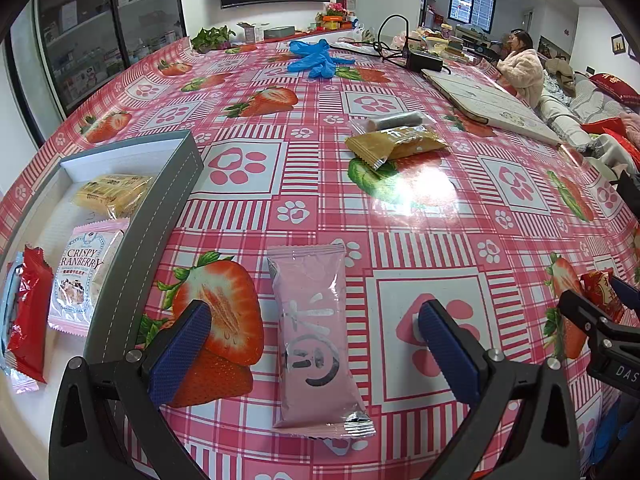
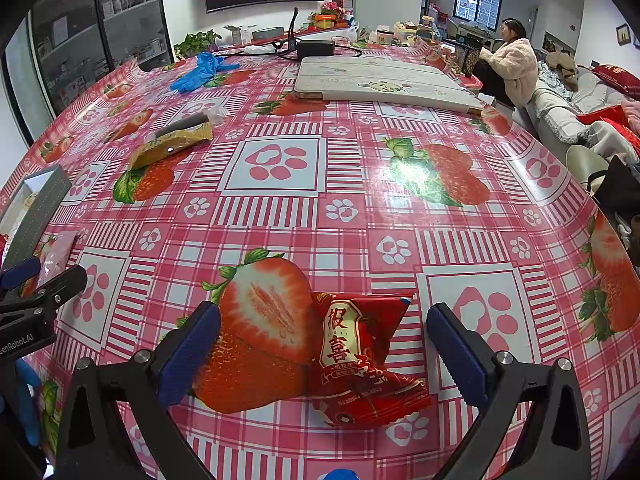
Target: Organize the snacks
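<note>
Pink snack packet [image 1: 316, 344] lies flat between my left gripper [image 1: 316, 354] fingers, lower centre of frame, jaws spread wide, nothing held. My right gripper [image 2: 322, 354] is likewise released, straddling the red snack packet [image 2: 360, 360] at lower centre. Grey box [image 1: 160, 216] sits at left of the left view with four snacks already inside. Risks: thin foil on the slick tablecloth [image 1: 400, 216] could skid out as the pads close; a high pinch catches only the crimped edge. Yellow packet [image 1: 396, 144] and a dark roll [image 1: 394, 121] wait upper centre, overlapping, so one may drag the other.
</note>
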{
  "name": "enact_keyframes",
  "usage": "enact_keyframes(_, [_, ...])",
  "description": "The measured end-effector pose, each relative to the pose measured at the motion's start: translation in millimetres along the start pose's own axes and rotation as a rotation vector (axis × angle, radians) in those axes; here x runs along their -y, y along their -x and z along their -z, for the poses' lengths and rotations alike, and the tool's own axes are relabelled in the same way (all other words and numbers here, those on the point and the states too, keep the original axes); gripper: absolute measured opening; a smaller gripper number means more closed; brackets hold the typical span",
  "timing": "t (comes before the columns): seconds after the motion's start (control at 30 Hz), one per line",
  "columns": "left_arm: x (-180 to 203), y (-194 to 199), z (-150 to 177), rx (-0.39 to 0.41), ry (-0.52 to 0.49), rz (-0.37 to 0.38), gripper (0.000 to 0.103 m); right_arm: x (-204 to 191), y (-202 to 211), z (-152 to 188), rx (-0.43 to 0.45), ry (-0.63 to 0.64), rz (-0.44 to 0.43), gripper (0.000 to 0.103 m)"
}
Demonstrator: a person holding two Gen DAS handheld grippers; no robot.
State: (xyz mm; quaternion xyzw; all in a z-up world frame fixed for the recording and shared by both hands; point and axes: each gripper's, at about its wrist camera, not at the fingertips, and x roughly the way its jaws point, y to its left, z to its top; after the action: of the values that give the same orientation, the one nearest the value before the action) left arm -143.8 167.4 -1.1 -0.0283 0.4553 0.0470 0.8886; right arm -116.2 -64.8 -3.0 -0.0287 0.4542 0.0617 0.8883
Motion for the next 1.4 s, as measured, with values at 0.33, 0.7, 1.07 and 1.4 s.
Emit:
enact_keyframes(0.33, [-0.1,0.0,0.1,0.0,0.0,0.0,0.103,0.2,-0.1,-0.1,0.0,0.0,0.0,0.103])
enact_keyframes(0.7, [2.2,1.5,-0.2,-0.03,0.014,-0.015,0.102,-0.3,0.8,-2.1,-0.022,0.013,-0.009,0.103])
enact_keyframes(1.07, [11.9,21.2,-0.9,-0.101,0.009,0.074,0.029,20.1,13.2,-9.0,-0.073,-0.048,-0.086,0.033])
enact_keyframes(1.4, [7.3,42.4,-0.7,-0.076,0.012,0.095,0.029,7.0,29.2,-11.3,-0.08,-0.059,-0.169,0.032])
